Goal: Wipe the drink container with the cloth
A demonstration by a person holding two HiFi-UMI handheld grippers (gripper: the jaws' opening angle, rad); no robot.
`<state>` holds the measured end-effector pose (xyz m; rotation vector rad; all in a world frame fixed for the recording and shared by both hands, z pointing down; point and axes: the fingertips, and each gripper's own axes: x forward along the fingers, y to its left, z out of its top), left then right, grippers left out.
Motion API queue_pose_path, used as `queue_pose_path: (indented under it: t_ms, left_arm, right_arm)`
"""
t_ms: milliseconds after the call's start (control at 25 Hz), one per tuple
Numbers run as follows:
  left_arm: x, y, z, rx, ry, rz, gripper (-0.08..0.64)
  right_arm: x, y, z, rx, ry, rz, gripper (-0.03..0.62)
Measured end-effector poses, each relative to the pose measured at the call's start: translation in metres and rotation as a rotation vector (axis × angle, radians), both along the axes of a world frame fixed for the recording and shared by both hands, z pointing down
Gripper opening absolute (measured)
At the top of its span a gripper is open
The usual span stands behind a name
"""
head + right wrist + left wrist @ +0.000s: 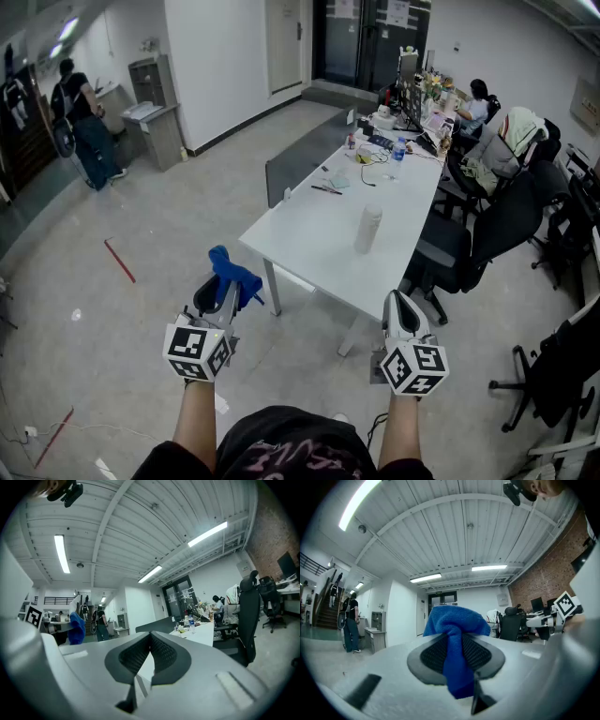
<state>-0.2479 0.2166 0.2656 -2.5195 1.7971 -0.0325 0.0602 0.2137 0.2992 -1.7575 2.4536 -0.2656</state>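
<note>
The drink container (367,229), a tall pale bottle, stands upright on the white table (309,234) ahead of me. My left gripper (223,289) is held level short of the table's near corner, shut on a blue cloth (235,276) that bunches out past its tips. In the left gripper view the cloth (457,634) is pinched between the black pads (431,656). My right gripper (398,302) hangs level near the table's front edge, shut with nothing in it; its pads (129,656) meet in the right gripper view, where the cloth (76,627) shows at the left.
Black office chairs (459,253) crowd the table's right side. The far end of the table holds clutter and a clear water bottle (397,150). A grey partition (305,159) stands behind it. One person (84,122) stands far left, another (478,103) sits at the back.
</note>
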Motion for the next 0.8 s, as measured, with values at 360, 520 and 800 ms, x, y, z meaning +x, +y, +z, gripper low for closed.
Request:
queue_pose_path:
  t_ms: [360,520,800]
  left_arm:
    - [0.0008,0.0004,0.0006,0.007,-0.014,0.005,0.091]
    - [0.0009,0.002,0.0002,0.005,-0.013,0.011,0.091]
    - [0.0004,0.003,0.0022,-0.006,-0.015,0.026,0.091]
  right_arm:
    - [-0.0029,0.0002,0.0037,0.0,0.006,0.0,-0.006]
    - [-0.0042,0.0029,0.002,0.0,0.008,0.002,-0.006]
    - [-0.0056,0.0049,0.0051,-0.02,0.016,0.02,-0.006]
